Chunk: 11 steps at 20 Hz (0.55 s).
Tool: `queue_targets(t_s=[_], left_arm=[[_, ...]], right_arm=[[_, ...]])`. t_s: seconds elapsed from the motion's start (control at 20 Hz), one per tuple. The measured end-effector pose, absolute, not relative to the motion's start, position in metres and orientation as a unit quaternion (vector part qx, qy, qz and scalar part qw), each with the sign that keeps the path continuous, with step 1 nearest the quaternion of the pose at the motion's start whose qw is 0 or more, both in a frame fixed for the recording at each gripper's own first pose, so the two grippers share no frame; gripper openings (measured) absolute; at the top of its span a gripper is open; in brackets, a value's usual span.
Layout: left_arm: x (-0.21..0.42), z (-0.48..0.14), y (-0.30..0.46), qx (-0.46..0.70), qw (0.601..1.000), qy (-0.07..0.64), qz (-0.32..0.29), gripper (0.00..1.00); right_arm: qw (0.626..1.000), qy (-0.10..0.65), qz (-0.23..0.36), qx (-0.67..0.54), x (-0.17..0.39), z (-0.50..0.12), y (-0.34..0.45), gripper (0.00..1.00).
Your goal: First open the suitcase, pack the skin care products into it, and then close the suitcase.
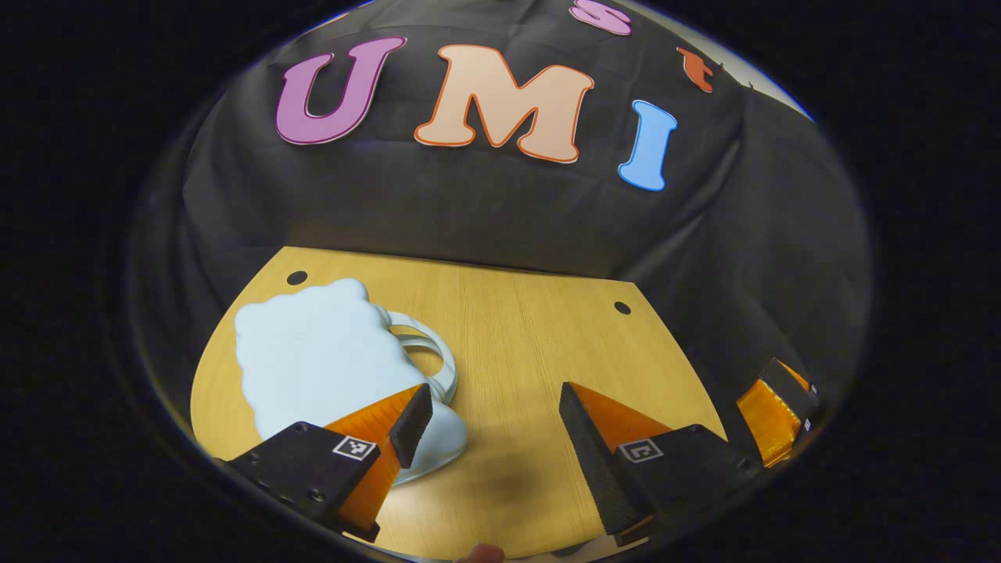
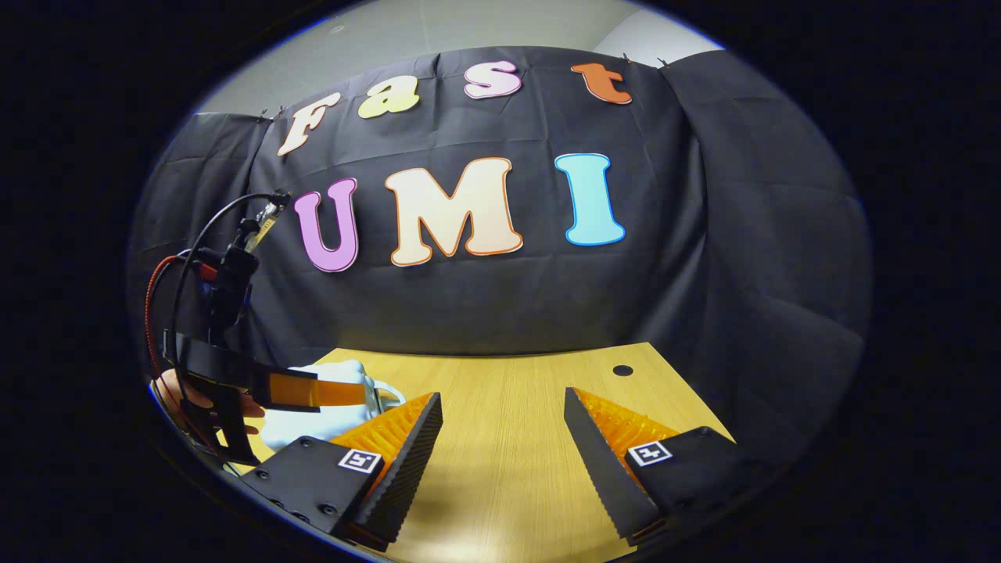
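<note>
A: Where's the suitcase (image 1: 328, 360)?

B: Shut, flat on the tabletop (image 1: 532, 336), just ahead-left of your left claw (image 1: 493, 418). Both claws gape empty; right claw (image 2: 504, 430) hovers beside.

A: Advice?

B: Grip its edge squarely.

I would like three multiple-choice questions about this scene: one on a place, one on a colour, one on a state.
1. Where does the suitcase lie?
A. on the wooden table
B. on the floor
C. on a shelf

2. What colour is the suitcase?
A. red
B. pale blue
C. green

3. How do the left tongs stand?
A. shut on the suitcase
B. shut on a bottle
C. open

Answers:
1 A, it rests flat on the tabletop.
2 B, its cloud-shaped shell is pale blue.
3 C, bare table shows between the fingers.
</note>
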<state>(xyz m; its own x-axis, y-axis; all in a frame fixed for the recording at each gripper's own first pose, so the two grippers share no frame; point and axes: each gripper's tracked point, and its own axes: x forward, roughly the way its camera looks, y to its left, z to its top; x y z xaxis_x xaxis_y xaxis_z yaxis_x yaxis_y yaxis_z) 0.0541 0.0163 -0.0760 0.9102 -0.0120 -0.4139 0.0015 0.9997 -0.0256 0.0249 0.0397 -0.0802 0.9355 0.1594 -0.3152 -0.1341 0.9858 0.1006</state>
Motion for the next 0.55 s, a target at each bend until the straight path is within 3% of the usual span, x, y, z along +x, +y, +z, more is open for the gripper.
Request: queue_targets(t_s=[0.55], left_arm=[[0.053,-0.057,-0.003,0.026,0.979,0.201,-0.026,0.96]], right_arm=[[0.984,0.159,0.074,0.023,0.023,-0.078,0.043,0.98]])
